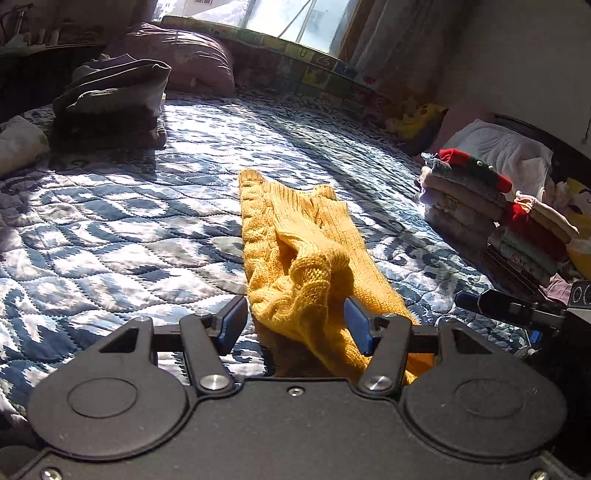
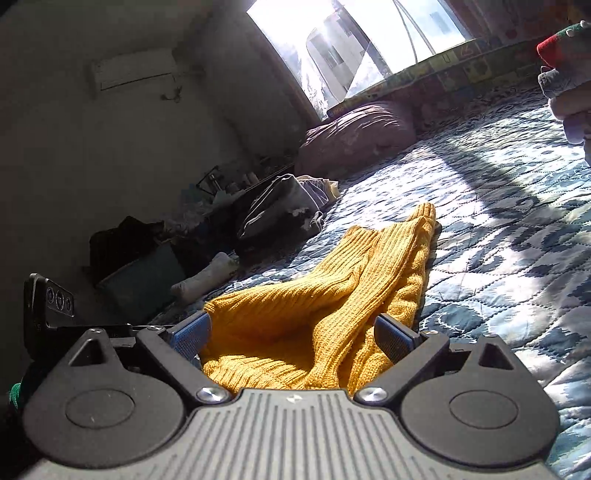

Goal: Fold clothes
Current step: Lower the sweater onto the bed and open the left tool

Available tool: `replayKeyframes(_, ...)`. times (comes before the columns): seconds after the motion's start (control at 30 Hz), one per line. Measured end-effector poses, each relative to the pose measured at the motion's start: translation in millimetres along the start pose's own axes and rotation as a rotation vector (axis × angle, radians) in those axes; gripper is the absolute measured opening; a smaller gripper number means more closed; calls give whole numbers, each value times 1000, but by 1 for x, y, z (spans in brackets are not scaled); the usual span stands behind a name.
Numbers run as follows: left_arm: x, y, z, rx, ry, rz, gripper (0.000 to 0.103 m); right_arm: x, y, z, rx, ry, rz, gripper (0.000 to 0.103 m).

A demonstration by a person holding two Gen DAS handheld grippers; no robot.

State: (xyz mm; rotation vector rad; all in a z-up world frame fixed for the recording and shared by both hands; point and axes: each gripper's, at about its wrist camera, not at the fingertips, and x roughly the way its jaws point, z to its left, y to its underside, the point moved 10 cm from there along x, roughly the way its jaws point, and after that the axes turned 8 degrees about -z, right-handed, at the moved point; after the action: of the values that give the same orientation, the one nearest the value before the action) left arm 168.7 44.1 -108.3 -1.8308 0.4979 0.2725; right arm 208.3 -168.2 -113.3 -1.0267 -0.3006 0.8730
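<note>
1. A bed (image 1: 129, 221) with a blue patterned quilt.
2. A purple pillow (image 1: 184, 55) below the sunlit window (image 1: 288, 18).
3. A yellow plush toy (image 1: 417, 118) near the wall.
4. An air conditioner (image 2: 135, 72) high up.

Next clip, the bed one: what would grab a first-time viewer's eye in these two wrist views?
The mustard-yellow knit sweater stands out first, lying in a long rumpled strip on the blue-and-white quilted bedspread, its near end between the open jaws of both the left gripper and the right gripper. Next comes the stack of folded clothes at the bed's right edge, topped by something red and green, then the bright window beyond.
</note>
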Motion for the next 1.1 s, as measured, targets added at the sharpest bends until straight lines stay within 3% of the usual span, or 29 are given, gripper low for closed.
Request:
replayKeyframes(0.07,20,11,-9,15,8,25,57,16,9,-10,-17,41,32,92)
replayKeyframes(0.1,30,24,-14,39,25,83,57,23,14,-14,-29,54,63,91)
replayKeyframes(0.13,40,37,-19,62,41,140,57,30,22,-16,-49,52,111,88)
replayKeyframes(0.27,49,63,-21,173,27,241,58,45,60,-21,-210,72,316,76)
replayKeyframes(0.33,43,48,-15,92,49,219,58,40,57,-20,-217,38,300,72)
replayKeyframes(0.4,38,29,-13,27,56,155,58,34,39,-25,-126,9,237,71)
replayKeyframes(0.53,41,10,-13,-43,55,65,57,27,11,-51,-13,54,138,71)
replayKeyframes(0.6,52,21,-15,-53,54,101,57,28,7,-58,27,60,115,71)
replayKeyframes(0.63,55,31,-17,-11,50,128,57,30,7,-58,41,55,113,71)
replayKeyframes(0.7,60,51,-20,72,40,182,57,38,21,-48,10,30,173,70)
replayKeyframes(0.8,53,51,-26,134,52,186,57,48,46,-35,-88,41,272,65)
replayKeyframes(0.87,44,46,-22,94,73,177,58,46,45,-33,-99,43,262,65)
replayKeyframes(0.97,29,34,-14,18,95,140,57,38,27,-40,-15,47,189,64)
replayKeyframes(1.1,26,17,-4,-71,104,110,57,42,8,-55,23,106,102,65)
